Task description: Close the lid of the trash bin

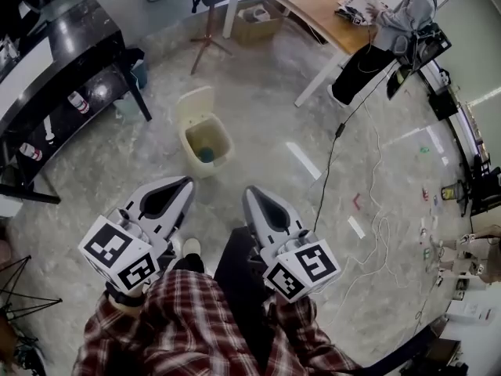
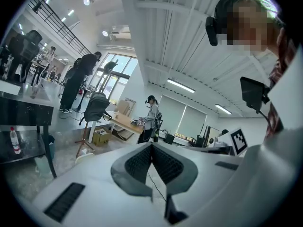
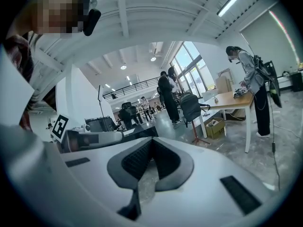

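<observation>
Legible words, brands, numbers: none.
Black-and-white square code markers on white cube (image 1: 125, 255) of left gripper (image 1: 185, 181) and white cube (image 1: 305, 269) of right gripper (image 1: 249, 190), below the cream plastic trash bin (image 1: 190, 104): patterns only, no lettering.
Red-labelled clear bottles (image 1: 78, 103) on black table (image 1: 78, 30), left of the bin: print too small to read.

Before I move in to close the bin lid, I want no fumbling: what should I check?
1. Lid up, behind bin: ok.
2. Left gripper empty, jaws together: ok.
3. Right gripper empty, jaws together: ok.
4. Grippers near lid: not ok, both back by the body.
5. Blue item below bin rim: ok.
6. Lid swings freely: cannot tell.
</observation>
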A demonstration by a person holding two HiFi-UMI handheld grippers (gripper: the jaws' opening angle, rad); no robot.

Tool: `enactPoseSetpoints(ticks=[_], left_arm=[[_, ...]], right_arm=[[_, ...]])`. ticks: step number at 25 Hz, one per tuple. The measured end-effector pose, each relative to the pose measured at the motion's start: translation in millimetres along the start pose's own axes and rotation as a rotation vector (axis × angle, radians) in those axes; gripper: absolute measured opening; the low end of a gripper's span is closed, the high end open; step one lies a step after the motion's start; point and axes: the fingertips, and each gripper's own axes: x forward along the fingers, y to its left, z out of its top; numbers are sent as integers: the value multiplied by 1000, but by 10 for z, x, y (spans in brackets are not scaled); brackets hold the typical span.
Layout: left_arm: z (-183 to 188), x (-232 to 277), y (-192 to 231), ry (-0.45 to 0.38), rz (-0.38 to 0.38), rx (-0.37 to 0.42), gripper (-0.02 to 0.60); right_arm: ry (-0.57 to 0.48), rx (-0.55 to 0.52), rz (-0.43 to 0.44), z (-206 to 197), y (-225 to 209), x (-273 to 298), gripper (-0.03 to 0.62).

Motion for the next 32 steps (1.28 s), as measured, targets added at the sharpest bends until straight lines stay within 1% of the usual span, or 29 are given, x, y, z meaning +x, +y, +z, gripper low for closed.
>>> enactPoseSetpoints(ticks=[3, 9, 13, 16, 19, 22, 26, 29, 32], left_arm=[[92, 307, 47, -21, 37, -5, 9], [342, 925, 173, -113, 200, -17, 9], [471, 1308, 206, -177, 313, -52, 9], [493, 1498, 158, -204, 395, -63, 9], [444, 1604, 171, -216, 466, -85, 9], [357, 1646, 233, -211, 520, -111, 9], [270, 1631, 424, -205, 574, -151, 9], [246, 1631, 616, -200, 592, -168, 9], [305, 1642, 853, -207, 589, -169, 9]], right_arm=[[13, -4, 43, 142, -314, 123, 12], [51, -57, 179, 575, -1009, 371, 12], [93, -77, 277, 818, -1464, 447, 12], [125, -92, 344, 936, -1743, 439, 12], [159, -97, 395, 956, -1954, 512, 12], [207, -88, 434, 865, -2042, 621, 12], [277, -77, 488, 696, -2004, 841, 12], [302, -76, 509, 630, -1971, 1052, 12], [303, -81, 510, 630, -1939, 1314, 12]])
